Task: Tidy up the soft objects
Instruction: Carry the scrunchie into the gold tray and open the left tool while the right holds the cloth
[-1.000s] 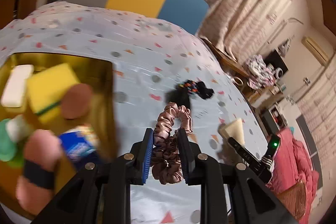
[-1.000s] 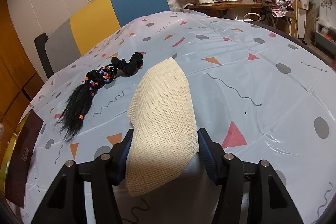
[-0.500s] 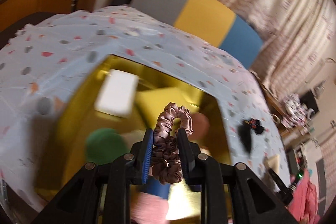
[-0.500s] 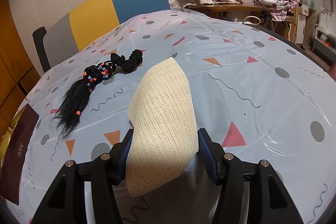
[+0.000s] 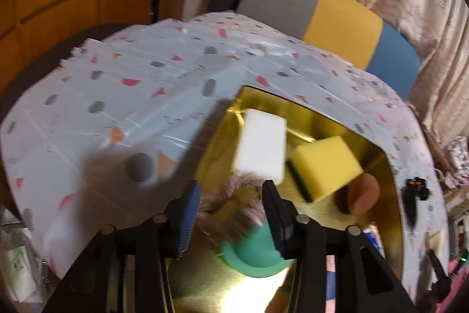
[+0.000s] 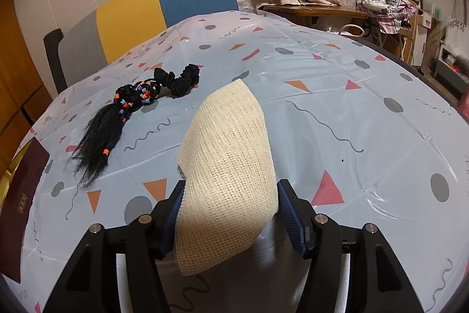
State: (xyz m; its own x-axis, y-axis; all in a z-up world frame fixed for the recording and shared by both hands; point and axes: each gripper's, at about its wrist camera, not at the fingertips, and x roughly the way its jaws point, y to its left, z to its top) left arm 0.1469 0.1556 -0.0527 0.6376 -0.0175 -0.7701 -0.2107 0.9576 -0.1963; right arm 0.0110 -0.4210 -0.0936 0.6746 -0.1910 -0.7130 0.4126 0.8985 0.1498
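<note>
Two claws, one letting go over the gold tray.
Left claw (image 5: 231,213), jaws just spread, frees the blurred pink satin scrunchie (image 5: 231,204), which could catch the tray (image 5: 392,225) edge; right claw (image 6: 231,213) clamps the cream mesh cloth (image 6: 228,166) above the bench (image 6: 351,96).

Sponges (image 5: 324,167) inside tray (image 5: 384,166).
</note>
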